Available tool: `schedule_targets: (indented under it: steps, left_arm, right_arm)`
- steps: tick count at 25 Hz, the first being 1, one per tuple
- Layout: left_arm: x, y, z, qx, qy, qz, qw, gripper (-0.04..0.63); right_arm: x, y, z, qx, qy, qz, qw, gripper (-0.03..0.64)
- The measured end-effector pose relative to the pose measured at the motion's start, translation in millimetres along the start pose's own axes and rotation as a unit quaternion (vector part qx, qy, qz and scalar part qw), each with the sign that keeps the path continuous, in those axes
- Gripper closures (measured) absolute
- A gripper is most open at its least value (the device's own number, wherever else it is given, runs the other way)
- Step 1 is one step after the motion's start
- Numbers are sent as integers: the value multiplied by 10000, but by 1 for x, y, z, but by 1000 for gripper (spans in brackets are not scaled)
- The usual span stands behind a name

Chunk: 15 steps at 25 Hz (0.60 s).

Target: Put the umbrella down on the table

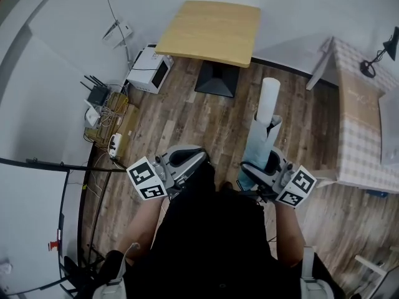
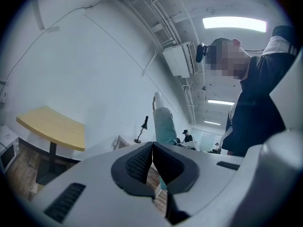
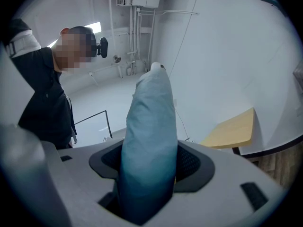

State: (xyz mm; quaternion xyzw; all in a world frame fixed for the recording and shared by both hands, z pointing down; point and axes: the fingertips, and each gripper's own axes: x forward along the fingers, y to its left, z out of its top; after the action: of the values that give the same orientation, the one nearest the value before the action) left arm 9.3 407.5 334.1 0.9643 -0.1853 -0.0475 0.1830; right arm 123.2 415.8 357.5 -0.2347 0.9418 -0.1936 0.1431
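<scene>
A folded pale blue umbrella (image 1: 262, 137) with a white handle end (image 1: 269, 95) stands upright in my right gripper (image 1: 262, 174), which is shut on its lower part. In the right gripper view the umbrella (image 3: 149, 141) fills the gap between the jaws. My left gripper (image 1: 187, 162) is held close to my body at the left, shut with nothing in it; its pads (image 2: 142, 162) meet. In the left gripper view the umbrella (image 2: 164, 126) rises beyond the jaws. The light wooden table (image 1: 212, 30) stands ahead on a black pedestal.
A white microwave (image 1: 150, 68) sits on the wood floor left of the table. Routers and cables (image 1: 103, 114) lie along the wall at the left. A checked-cloth table (image 1: 361, 123) with a black desk lamp (image 1: 378, 58) stands at the right.
</scene>
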Motion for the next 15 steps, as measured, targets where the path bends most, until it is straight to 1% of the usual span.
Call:
schedule_targets:
  steps: [5,9,15]
  left_arm:
    - [6,17,-4,-56,56,-64,9999,580]
    - [10,38,0,-150,-1,-128,9998,580]
    - [18,85,25,-126,-180,-218,9995,580]
  right_arm:
    - [2,-11,6,103,-103,-95,9998,324]
    - [12,-25,13,-110,54,-215,9997,324]
    - [46,-54,28,-146,120,-213,9996,324]
